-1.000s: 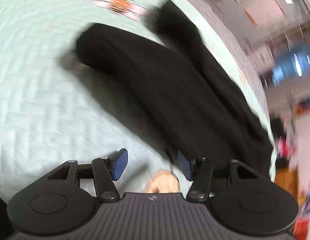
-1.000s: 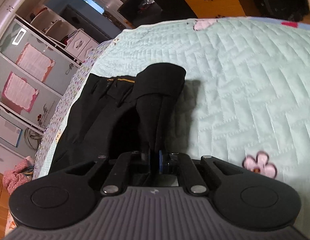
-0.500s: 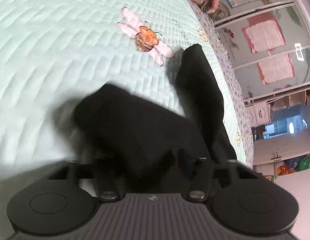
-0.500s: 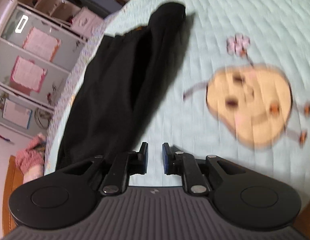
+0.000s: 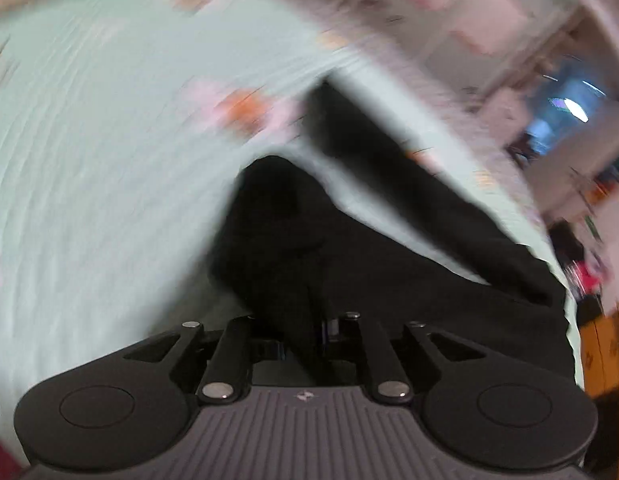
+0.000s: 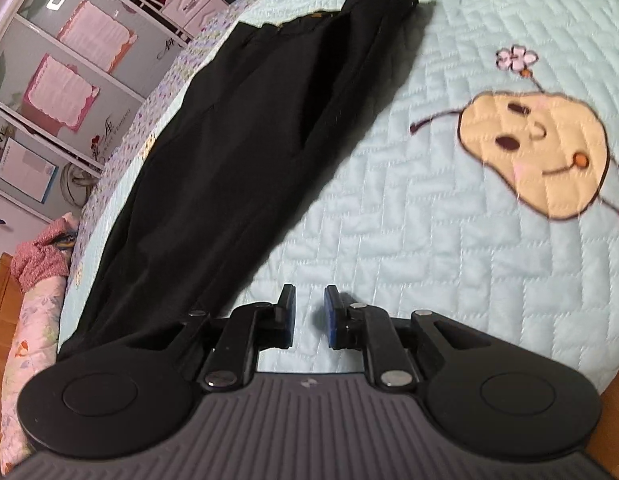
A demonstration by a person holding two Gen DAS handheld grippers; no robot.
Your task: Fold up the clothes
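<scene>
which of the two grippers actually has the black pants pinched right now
The left gripper: black pants fabric is clamped between its closed fingers. The right gripper holds nothing; its fingers stand slightly apart over bare quilt, beside the pants.

Black trousers (image 6: 245, 128), plain dark fabric, thin orange trim at the waistband. Laid lengthwise along the bed's edge, roughly flat, legs stacked, a few long creases. Far end bunched into a thick rolled fold. Left wrist view is blurred: one end is raised off the bed in a peaked fold (image 5: 285, 216).
</scene>
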